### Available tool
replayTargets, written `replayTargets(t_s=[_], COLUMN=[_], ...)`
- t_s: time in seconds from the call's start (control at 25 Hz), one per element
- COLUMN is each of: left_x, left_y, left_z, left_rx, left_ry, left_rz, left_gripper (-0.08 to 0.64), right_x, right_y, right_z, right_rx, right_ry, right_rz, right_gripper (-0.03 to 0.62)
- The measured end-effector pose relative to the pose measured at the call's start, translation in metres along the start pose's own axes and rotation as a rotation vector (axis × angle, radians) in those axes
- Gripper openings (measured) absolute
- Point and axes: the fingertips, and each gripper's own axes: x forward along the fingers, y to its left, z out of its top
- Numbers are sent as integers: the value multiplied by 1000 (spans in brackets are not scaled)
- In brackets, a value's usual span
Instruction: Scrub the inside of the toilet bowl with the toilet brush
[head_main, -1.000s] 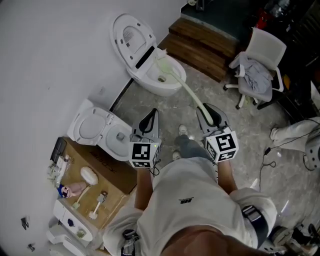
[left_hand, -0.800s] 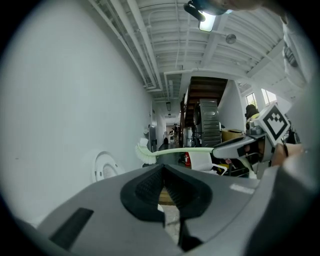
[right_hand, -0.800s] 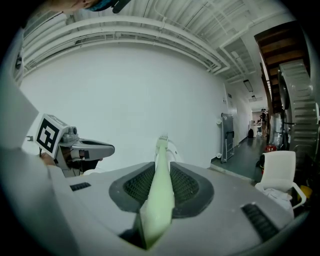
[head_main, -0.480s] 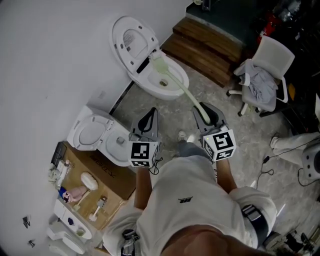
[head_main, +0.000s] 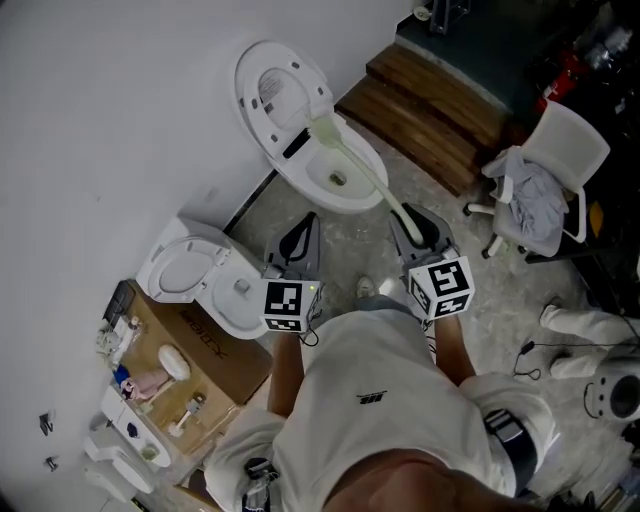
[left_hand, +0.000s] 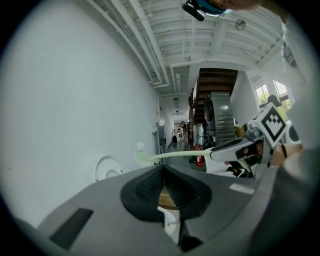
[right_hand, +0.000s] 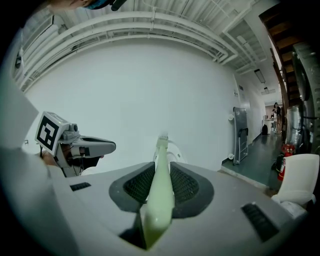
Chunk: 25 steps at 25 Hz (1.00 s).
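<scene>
A white toilet (head_main: 345, 195) with its lid (head_main: 278, 85) raised stands by the wall at top centre of the head view. My right gripper (head_main: 402, 220) is shut on the handle of a pale green toilet brush (head_main: 365, 175). The brush head lies over the bowl's rear rim near the hinge; I cannot tell whether it touches. In the right gripper view the brush handle (right_hand: 160, 190) runs out between the pads. My left gripper (head_main: 304, 224) is shut with nothing in it, hanging left of the right one, short of the bowl. Its pads (left_hand: 150, 187) meet.
A second white toilet (head_main: 195, 275) sits at the left beside a cardboard box (head_main: 215, 355) holding small items. Wooden steps (head_main: 440, 105) lie at the upper right, and a white office chair (head_main: 550, 185) with cloth on it stands on the right. The person's legs and shoes are below the grippers.
The head view has swung, so the toilet now sits a little lower and more to the right. The brush still points at the bowl's rear rim. Both grippers keep their pose.
</scene>
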Motion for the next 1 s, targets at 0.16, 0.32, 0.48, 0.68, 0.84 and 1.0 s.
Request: replayTargets(t_s=[0.16, 0.32, 0.48, 0.68, 0.84, 1.0], left_x=[19, 37, 53, 76, 99, 125], left_y=[8, 13, 24, 46, 68, 91], left_z=[0, 2, 3, 0, -4, -4], left_rx=[-7, -12, -15, -26, -35, -31], left_ry=[8, 9, 6, 8, 10, 16], left_rz=[11, 18, 25, 30, 27, 20], left_gripper=[11, 11, 11, 11, 11, 11], right_x=[18, 31, 48, 78, 106, 138], right_y=[-11, -27, -39, -48, -56, -69], right_z=[6, 5, 6, 12, 16, 18], right_rx=[-4, -1, -2, -12, -15, -8], right_ry=[-5, -1, 5, 6, 11, 22], right_rz=[22, 24, 23, 25, 25, 14], right_gripper=[86, 86, 86, 87, 87, 87])
